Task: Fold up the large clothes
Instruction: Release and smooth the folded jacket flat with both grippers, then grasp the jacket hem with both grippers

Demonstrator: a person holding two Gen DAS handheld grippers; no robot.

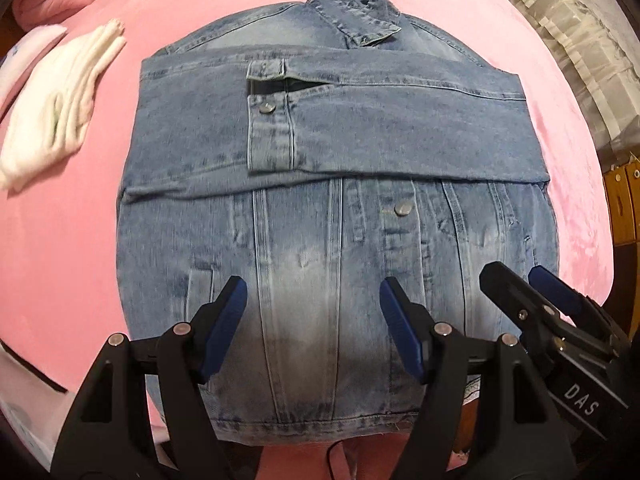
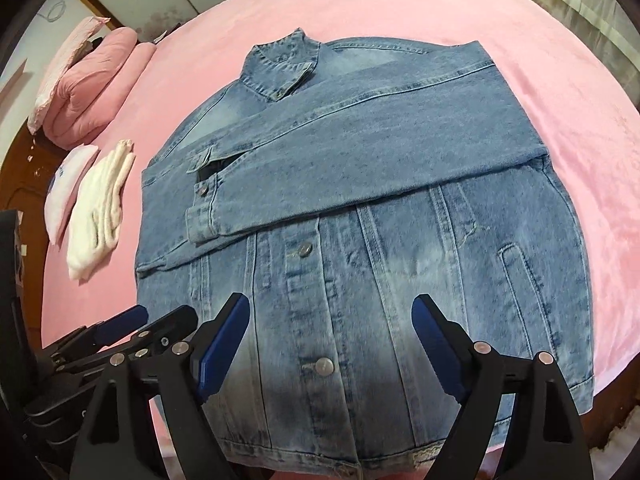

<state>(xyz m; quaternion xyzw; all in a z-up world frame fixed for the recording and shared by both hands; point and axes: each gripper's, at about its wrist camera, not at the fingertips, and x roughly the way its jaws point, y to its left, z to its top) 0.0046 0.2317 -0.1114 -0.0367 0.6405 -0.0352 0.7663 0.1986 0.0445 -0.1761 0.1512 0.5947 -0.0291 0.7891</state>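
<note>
Faded blue denim jacket (image 1: pixel 336 208) spread front-up on a pink plush bed cover (image 1: pixel 96 248), directly below and ahead of both grippers. Both sleeves folded across the chest, one over the other, the upper cuff (image 1: pixel 270 132) with its metal snap lying ahead and slightly left of the left gripper (image 1: pixel 312 322). Collar (image 1: pixel 354 12) at the far end, hem nearest the fingers.

Left gripper: black two-finger clamp with blue pads (image 1: pixel 224 320), jaws apart, nothing between them but the denim panel beneath; contact with the cloth not discernible. Right gripper (image 2: pixel 330 340): same build, jaws spread wider, poised over the button placket (image 2: pixel 316 308), one snap button (image 2: pixel 324 366) between the pads in view; nothing gripped. Right gripper (image 1: pixel 532 292) also seen just to the right of the left one in the left wrist view; left gripper (image 2: pixel 148 320) just left of the right one in the right wrist view.

Folded white cloth (image 2: pixel 102 216) well to the left on the cover, with a pale pink pillow (image 2: pixel 66 192) beside it. Folded pink quilt (image 2: pixel 100 84) farther left and ahead.
</note>
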